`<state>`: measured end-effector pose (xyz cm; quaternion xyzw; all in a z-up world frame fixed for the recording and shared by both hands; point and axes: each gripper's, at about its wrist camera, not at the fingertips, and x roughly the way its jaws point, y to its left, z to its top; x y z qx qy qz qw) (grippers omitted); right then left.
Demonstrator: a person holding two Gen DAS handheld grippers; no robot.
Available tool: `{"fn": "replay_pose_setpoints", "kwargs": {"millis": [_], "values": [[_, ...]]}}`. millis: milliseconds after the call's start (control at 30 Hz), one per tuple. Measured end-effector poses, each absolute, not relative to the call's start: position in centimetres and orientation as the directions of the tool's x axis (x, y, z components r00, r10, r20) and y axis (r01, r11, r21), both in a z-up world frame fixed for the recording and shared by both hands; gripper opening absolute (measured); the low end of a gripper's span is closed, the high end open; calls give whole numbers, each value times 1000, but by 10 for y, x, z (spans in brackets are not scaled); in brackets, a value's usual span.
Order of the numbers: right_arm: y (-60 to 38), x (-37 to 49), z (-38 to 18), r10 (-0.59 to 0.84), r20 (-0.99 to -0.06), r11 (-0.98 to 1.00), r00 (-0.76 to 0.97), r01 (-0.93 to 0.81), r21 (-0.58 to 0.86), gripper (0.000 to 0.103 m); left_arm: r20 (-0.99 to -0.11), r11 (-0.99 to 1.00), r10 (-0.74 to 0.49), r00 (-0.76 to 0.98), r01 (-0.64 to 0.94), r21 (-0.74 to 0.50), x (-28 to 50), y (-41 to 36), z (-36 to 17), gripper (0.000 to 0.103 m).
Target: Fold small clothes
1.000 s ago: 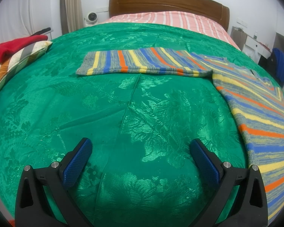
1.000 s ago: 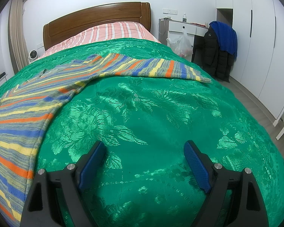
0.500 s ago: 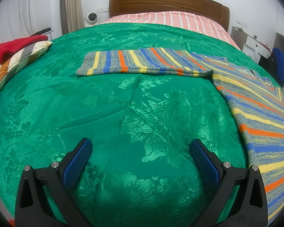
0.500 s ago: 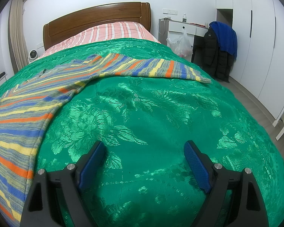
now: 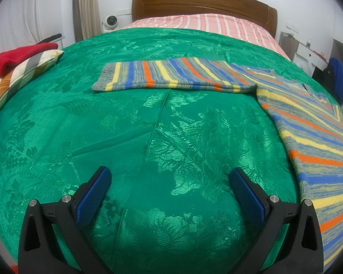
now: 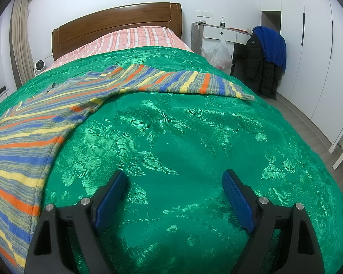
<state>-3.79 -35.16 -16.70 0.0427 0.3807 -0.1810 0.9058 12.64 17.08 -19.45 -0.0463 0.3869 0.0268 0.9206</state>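
A striped sweater (image 5: pixel 308 123) in blue, yellow, orange and grey lies flat on the green bedspread (image 5: pixel 148 125). One sleeve (image 5: pixel 171 74) stretches to the left across the bed in the left wrist view. In the right wrist view the sweater's body (image 6: pixel 29 132) lies at the left and the other sleeve (image 6: pixel 189 83) stretches to the right. My left gripper (image 5: pixel 169 178) is open and empty, low over bare bedspread, left of the sweater's body. My right gripper (image 6: pixel 175 180) is open and empty over bare bedspread (image 6: pixel 183 137), right of the body.
A striped pillow (image 5: pixel 18 75) with a red cloth (image 5: pixel 18 57) on it lies at the bed's left edge. The wooden headboard (image 5: pixel 203 4) stands at the far end. A desk (image 6: pixel 219 32), hung coats (image 6: pixel 265 57) and white wardrobes (image 6: pixel 320 45) stand right of the bed.
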Motion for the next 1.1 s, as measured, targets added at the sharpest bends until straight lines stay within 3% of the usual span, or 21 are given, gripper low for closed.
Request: {"fn": "replay_pose_setpoints", "kwargs": {"millis": [1033, 1100], "values": [[-350, -37, -164, -300, -718, 930, 629, 360, -73, 86, -714, 994, 14, 700, -85, -64, 127, 171, -195, 103], [-356, -38, -153, -250, -739, 935, 625, 354, -16, 85, -714, 994, 14, 700, -85, -63, 127, 171, -195, 103]]}}
